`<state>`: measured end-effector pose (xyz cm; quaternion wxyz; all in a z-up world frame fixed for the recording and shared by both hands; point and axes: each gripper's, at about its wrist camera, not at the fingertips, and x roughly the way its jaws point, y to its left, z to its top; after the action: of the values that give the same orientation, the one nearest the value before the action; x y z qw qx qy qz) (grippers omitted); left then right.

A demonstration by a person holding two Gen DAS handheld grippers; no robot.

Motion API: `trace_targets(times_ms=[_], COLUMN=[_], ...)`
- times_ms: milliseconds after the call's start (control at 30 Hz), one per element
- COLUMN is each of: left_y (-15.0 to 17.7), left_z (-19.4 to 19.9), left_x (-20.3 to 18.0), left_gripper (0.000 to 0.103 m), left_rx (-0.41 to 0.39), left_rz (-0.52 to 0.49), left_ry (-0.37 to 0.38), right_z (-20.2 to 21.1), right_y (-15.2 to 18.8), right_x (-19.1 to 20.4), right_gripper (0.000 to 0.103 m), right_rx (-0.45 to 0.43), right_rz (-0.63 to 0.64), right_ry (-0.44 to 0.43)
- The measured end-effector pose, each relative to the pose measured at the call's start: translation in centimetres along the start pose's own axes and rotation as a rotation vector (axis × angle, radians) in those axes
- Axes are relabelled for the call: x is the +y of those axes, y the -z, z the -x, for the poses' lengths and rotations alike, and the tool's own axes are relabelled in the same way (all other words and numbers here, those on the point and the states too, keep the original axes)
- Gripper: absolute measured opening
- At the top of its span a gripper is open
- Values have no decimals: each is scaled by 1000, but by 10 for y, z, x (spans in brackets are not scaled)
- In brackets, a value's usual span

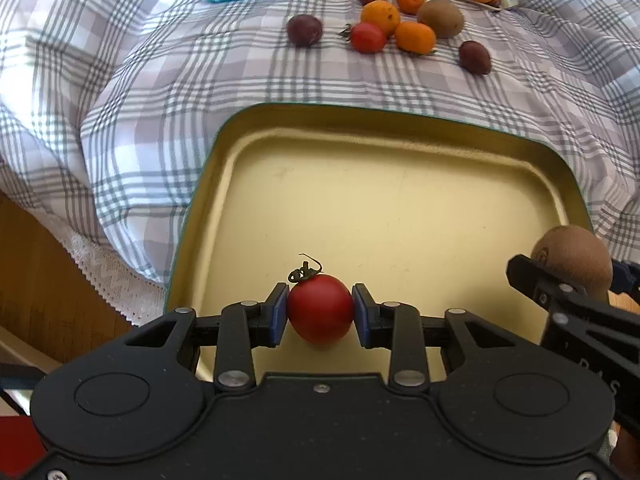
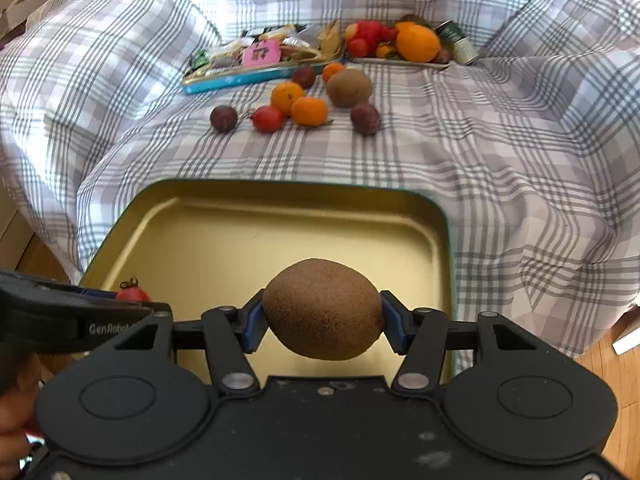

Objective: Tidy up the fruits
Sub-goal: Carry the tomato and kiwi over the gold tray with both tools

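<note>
My left gripper (image 1: 320, 310) is shut on a red cherry tomato (image 1: 320, 308) with a dry green stem, held over the near left part of an empty gold tin tray (image 1: 400, 208). My right gripper (image 2: 322, 316) is shut on a brown kiwi (image 2: 322, 308), above the near middle of the same tray (image 2: 280, 232). In the left wrist view that kiwi (image 1: 572, 256) and the right gripper's fingers (image 1: 536, 280) show at the right edge. In the right wrist view the tomato (image 2: 132, 294) peeks out behind the left gripper at the lower left.
Loose fruit lies on the checked cloth (image 2: 500, 140) beyond the tray: dark plums (image 2: 223, 118), a tomato (image 2: 268, 119), oranges (image 2: 309, 111), a kiwi (image 2: 349, 87). Farther back stand a blue tin of snacks (image 2: 256, 68) and a plate of fruit (image 2: 400, 46). Wooden floor (image 1: 48, 280) lies left.
</note>
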<state>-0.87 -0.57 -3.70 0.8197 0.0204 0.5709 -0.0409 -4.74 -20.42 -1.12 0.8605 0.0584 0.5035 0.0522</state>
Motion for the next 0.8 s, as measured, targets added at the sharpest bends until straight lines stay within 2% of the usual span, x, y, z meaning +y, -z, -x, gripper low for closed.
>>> trace_targets(times_ms=[633,800], left_y=[2,3], left_z=[-3,-3], left_x=[1,1], left_gripper=[43,43], left_rx=[31,40], left_rz=[-1,2], left_ry=[-55,-57], right_z=[-9,-2], right_y=[2,1], right_x=[-3,2], right_gripper=[60,58], right_rx=[59,18], right_rz=[-11,16], right_ry=[2,10])
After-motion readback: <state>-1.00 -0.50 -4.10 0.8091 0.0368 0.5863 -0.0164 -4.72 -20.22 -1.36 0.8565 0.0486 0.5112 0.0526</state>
